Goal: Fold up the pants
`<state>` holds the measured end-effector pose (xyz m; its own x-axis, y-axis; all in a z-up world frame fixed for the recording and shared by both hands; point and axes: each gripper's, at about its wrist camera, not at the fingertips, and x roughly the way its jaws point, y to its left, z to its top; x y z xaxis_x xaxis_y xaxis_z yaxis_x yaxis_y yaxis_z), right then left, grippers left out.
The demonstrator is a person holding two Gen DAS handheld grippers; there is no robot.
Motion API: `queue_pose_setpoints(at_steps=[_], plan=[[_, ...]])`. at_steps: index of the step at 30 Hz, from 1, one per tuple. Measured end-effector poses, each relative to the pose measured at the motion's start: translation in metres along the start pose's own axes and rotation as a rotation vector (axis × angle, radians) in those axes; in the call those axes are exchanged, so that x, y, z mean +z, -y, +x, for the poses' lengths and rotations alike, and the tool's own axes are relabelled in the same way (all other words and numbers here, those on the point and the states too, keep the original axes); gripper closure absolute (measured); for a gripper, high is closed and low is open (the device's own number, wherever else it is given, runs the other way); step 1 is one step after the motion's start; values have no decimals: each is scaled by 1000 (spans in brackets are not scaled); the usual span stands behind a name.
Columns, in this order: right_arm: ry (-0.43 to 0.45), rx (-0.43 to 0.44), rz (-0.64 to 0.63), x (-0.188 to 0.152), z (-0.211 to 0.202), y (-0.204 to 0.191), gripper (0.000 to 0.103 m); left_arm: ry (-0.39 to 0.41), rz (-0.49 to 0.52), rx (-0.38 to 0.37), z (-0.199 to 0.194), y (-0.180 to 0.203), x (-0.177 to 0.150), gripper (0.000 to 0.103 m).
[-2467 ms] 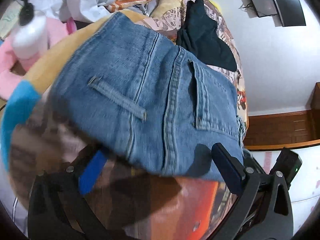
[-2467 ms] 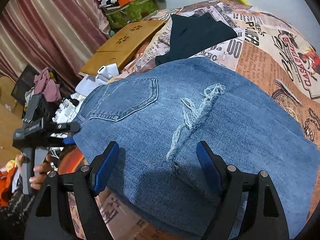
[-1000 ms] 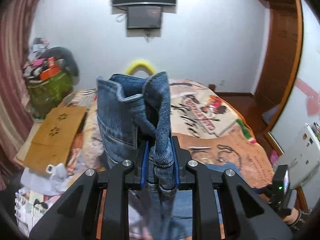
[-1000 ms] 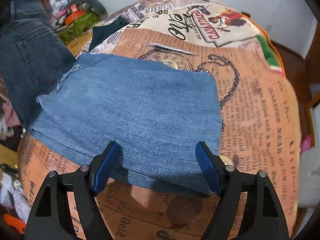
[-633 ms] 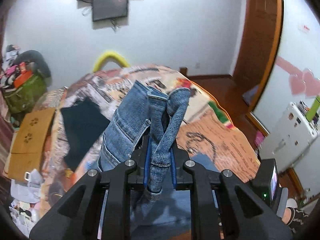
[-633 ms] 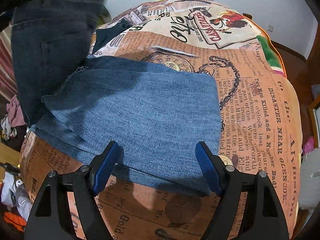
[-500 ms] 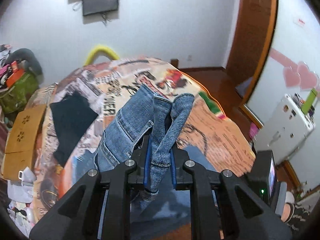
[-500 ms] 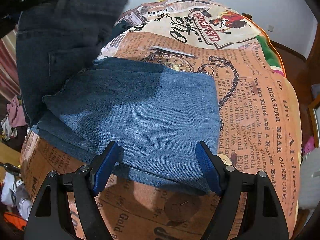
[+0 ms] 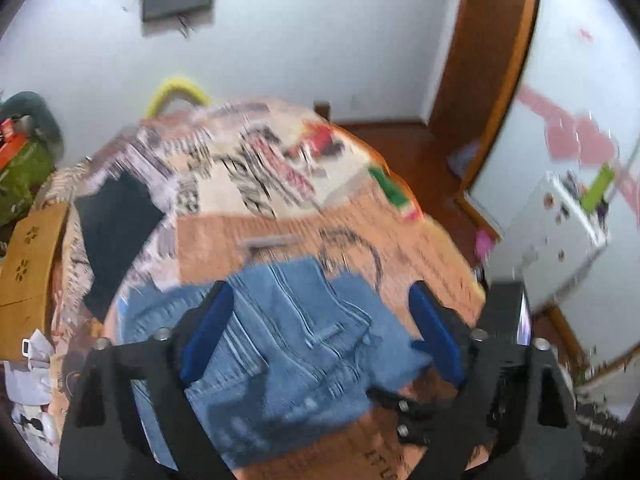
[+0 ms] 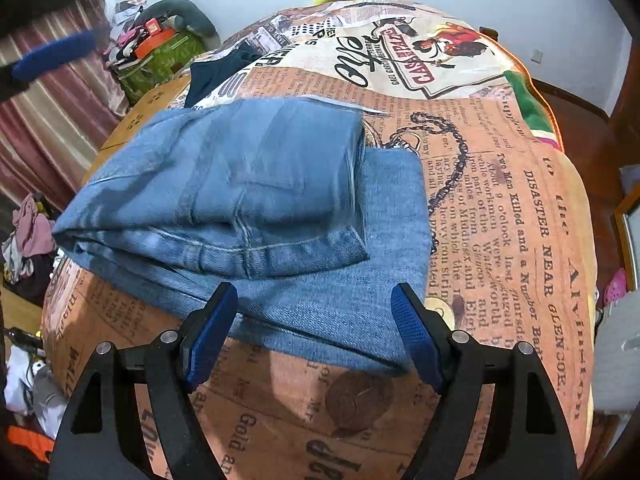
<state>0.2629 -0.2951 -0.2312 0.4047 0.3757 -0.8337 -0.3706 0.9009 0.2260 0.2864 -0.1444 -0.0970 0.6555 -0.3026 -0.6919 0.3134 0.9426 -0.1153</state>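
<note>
The blue jeans [image 10: 256, 200] lie folded in layers on the newspaper-print bedspread [image 10: 500, 220], waistband half on top of the leg half. They also show, blurred, in the left wrist view [image 9: 288, 340]. My left gripper [image 9: 320, 332] is open and empty above the jeans. My right gripper [image 10: 314, 330] is open and empty, its jaws wide apart just short of the near edge of the lower layer. A blue pad of the left gripper's fingers [image 10: 52, 56] shows at the far left of the right wrist view.
A dark folded garment [image 9: 116, 220] lies on the bed's far left. A wooden board [image 9: 28, 256] and cluttered clothes [image 10: 28, 236] sit left of the bed. A white cabinet [image 9: 552, 240] and a wooden door frame [image 9: 492, 64] are to the right.
My left gripper carried the waistband half over the leg half, opened and let it go. The jeans now lie doubled over. My right gripper stayed open and still.
</note>
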Motion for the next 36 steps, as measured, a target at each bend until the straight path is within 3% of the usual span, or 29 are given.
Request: queue_pose_setpoints(at_steps=[4,8,14,20,22,24,26,28,29,36], plan=[[-2,-6,-8,-3,-3,-2,27,4,-52,42,-4,-27,9,13],[-5,7,-6,-6,-7,-4,27,-30,-73,135,10,-63,6,11],[-28,20,-19,-10,-5,-8,25,-181,-77,293,65,-128,-7,9],[-64,27,-30,-5,10,-17,20,-333,-135,378,126,-192,-21,9],[-73,33,-37,0,16,-20,20,-369,-150,381,143,-207,-25,9],[-77,46,-43,4,22,-25,20,-396,-148,366,154,-217,-31,1],[-88,53,-52,10,30,-31,20,-420,-73,365,163,-220,-41,0],[-94,63,-68,19,36,-39,20,-391,54,374,162,-212,-53,0],[-94,63,-73,23,39,-43,20,-374,70,382,158,-213,-58,0],[-82,14,-117,32,39,-53,20,-377,-25,358,107,-242,-100,0]])
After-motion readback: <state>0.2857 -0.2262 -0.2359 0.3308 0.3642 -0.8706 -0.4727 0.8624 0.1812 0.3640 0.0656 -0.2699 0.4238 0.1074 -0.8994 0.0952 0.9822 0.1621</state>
